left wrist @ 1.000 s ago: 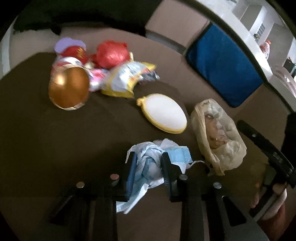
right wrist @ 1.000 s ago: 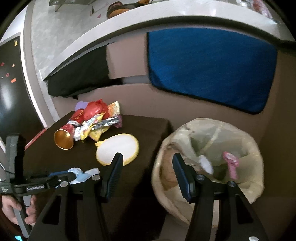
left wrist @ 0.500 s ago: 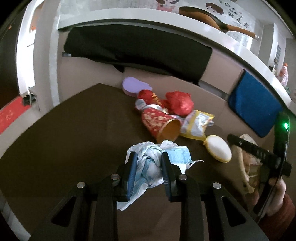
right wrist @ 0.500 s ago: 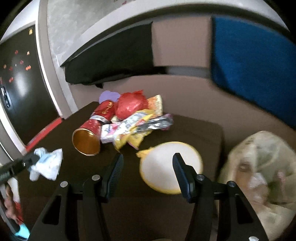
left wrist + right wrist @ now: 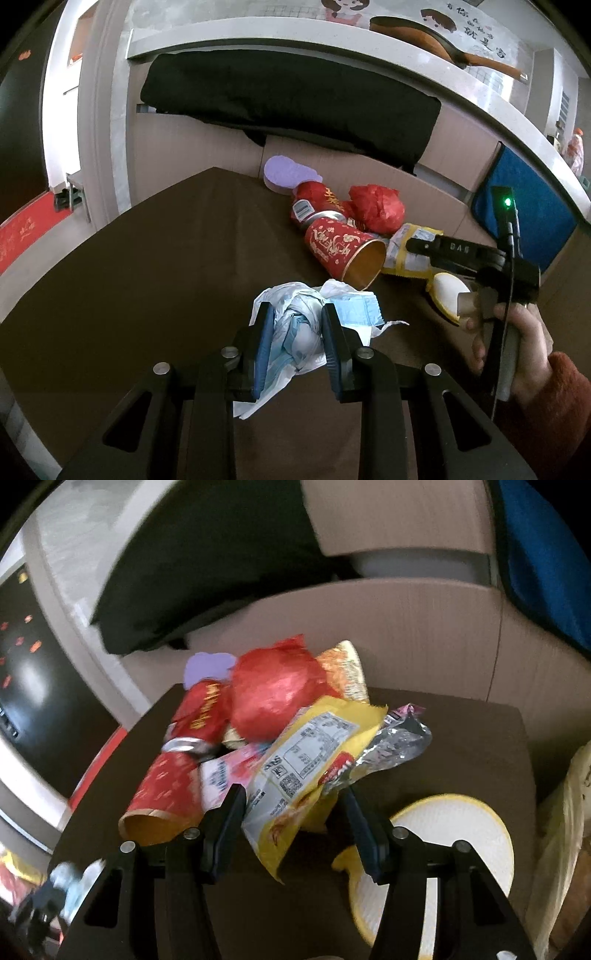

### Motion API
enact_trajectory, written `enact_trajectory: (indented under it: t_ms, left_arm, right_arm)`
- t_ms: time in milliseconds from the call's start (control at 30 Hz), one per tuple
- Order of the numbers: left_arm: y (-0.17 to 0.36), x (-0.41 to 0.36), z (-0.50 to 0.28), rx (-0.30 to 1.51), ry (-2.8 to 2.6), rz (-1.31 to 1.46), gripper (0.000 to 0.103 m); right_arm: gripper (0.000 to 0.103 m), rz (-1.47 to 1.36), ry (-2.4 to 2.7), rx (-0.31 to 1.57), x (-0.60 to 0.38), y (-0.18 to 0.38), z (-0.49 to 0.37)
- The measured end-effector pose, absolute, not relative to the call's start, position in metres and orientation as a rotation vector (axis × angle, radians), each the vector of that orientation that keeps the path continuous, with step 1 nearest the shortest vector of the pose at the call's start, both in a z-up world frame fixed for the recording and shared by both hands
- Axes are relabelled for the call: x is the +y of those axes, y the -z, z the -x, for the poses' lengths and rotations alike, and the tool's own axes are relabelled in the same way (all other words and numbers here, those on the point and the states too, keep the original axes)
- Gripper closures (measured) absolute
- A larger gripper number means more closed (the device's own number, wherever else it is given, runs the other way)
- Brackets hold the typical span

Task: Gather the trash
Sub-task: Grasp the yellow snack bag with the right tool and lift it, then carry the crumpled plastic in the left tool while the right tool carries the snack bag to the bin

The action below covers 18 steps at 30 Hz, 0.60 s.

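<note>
My left gripper (image 5: 295,317) is shut on a crumpled white and blue tissue wad (image 5: 306,321), held above the dark brown table (image 5: 147,277). My right gripper (image 5: 293,801) is open, its fingers on either side of a yellow snack wrapper (image 5: 306,760) in the trash pile. The pile also holds a red paper cup (image 5: 159,794) lying on its side, a red can (image 5: 203,712), a red crumpled bag (image 5: 273,690) and a silver wrapper (image 5: 391,753). In the left wrist view the right gripper (image 5: 417,245) reaches over the pile beside the cup (image 5: 343,251).
A yellow-rimmed white disc (image 5: 450,834) lies on the table right of the pile. A beige trash bag (image 5: 565,849) stands at the right table edge. A purple pad (image 5: 288,173) lies behind the pile. A black cloth (image 5: 288,99) and blue cloth (image 5: 524,218) hang on the wall behind.
My right gripper swung left from the trash bag to the pile and now straddles the yellow wrapper. My left gripper lifted and drew back, still holding the tissue wad.
</note>
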<state>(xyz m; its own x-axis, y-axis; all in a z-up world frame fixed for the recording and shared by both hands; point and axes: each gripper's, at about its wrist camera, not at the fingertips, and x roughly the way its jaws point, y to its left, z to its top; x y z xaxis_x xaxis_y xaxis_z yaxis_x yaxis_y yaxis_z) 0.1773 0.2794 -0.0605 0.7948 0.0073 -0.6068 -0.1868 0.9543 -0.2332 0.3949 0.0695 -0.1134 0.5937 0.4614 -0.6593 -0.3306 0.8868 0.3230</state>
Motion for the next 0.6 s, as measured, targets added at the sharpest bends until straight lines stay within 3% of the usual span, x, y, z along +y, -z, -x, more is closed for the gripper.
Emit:
enact_trajectory:
  t_ms: [33,100,233,600]
  left_arm:
    - [0.061,0.279,-0.177,0.646,-0.106,0.292,0.076]
    - [0.061,0.278,-0.177,0.648,-0.100,0.300,0.076]
    - [0.060,0.274,-0.177,0.650,-0.080,0.307,0.076]
    - [0.059,0.253,-0.180,0.665,-0.024,0.308,0.076]
  right_arm:
    - [0.052,-0.189,-0.481,0.818,0.069,0.113,-0.397]
    - [0.070,-0.184,-0.535,0.827,0.070,0.111,-0.395]
    - [0.077,-0.110,-0.552,0.755,0.063,0.097,-0.372]
    - [0.079,0.015,-0.592,0.664,0.021,0.050,-0.302]
